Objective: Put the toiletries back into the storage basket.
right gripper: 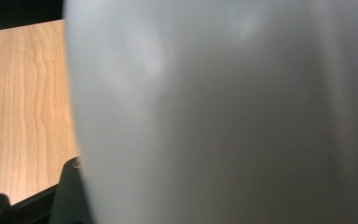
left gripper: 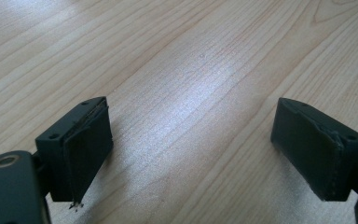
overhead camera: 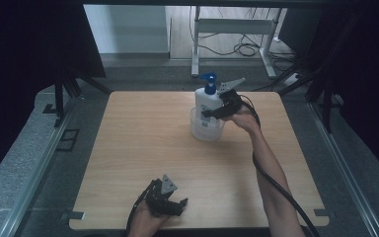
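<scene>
White pump bottle [overhead camera: 207, 102] standing upright in a clear tub [overhead camera: 206, 129], your right gripper [overhead camera: 211, 113] clamped on the bottle, your left gripper [overhead camera: 173, 204] resting near the table [overhead camera: 143, 143] edge, jaws apart.

One wooden table [overhead camera: 143, 163]. On it, toward one o'clock from its centre, one white pump bottle [overhead camera: 206, 101] with a blue top, standing in one clear round tub [overhead camera: 206, 131]. Two grippers: the right gripper [overhead camera: 209, 113] at the bottle, the left gripper [overhead camera: 180, 205] at six o'clock near the table's edge
</scene>
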A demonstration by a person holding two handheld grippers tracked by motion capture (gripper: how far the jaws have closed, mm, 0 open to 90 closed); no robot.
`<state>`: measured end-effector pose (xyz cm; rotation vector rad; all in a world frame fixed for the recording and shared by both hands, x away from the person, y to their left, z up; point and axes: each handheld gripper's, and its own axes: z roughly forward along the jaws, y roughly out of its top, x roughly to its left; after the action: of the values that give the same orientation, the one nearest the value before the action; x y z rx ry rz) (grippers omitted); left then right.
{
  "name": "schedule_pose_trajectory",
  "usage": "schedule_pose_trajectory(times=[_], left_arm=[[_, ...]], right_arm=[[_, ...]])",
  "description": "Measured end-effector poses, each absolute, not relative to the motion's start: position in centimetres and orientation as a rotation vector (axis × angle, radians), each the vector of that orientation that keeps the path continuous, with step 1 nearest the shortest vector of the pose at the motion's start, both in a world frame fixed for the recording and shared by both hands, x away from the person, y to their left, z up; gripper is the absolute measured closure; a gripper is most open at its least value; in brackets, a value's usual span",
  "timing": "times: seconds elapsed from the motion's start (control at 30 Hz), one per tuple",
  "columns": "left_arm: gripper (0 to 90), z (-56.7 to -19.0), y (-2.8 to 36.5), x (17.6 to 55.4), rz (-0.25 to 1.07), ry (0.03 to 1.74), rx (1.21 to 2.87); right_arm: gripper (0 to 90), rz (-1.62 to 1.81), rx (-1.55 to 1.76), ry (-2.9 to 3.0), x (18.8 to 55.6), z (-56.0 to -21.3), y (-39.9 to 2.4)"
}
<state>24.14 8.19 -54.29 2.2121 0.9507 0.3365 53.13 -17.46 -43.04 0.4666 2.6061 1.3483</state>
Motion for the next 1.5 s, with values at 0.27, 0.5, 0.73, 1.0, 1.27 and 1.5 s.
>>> schedule_pose_trajectory(times=[0.27,0.5,0.73,1.0,1.27,1.5], left_arm=[[11.9,-54.3,8.2,24.1,0.337,0.95,2.213],[11.9,-54.3,8.2,24.1,0.337,0.95,2.213],[11.9,-54.3,8.2,24.1,0.337,0.95,2.215],[11.9,-54.3,8.2,24.1,0.336,0.949,2.219],[11.9,-54.3,8.2,24.1,0.337,0.949,2.215],[11.9,-54.3,8.2,24.2,0.338,0.948,2.217]], right_arm=[[37.2,1.333,0.446,2.633,52.8,-43.5,-17.0],[37.1,1.339,0.459,2.629,52.9,-44.2,-17.1],[35.9,1.332,0.424,2.624,52.7,-44.2,-17.1],[30.6,1.399,0.45,2.572,52.5,-43.6,-17.4],[24.7,1.398,0.476,2.547,52.0,-42.5,-17.5],[17.5,1.381,0.497,2.517,51.6,-41.9,-17.9]])
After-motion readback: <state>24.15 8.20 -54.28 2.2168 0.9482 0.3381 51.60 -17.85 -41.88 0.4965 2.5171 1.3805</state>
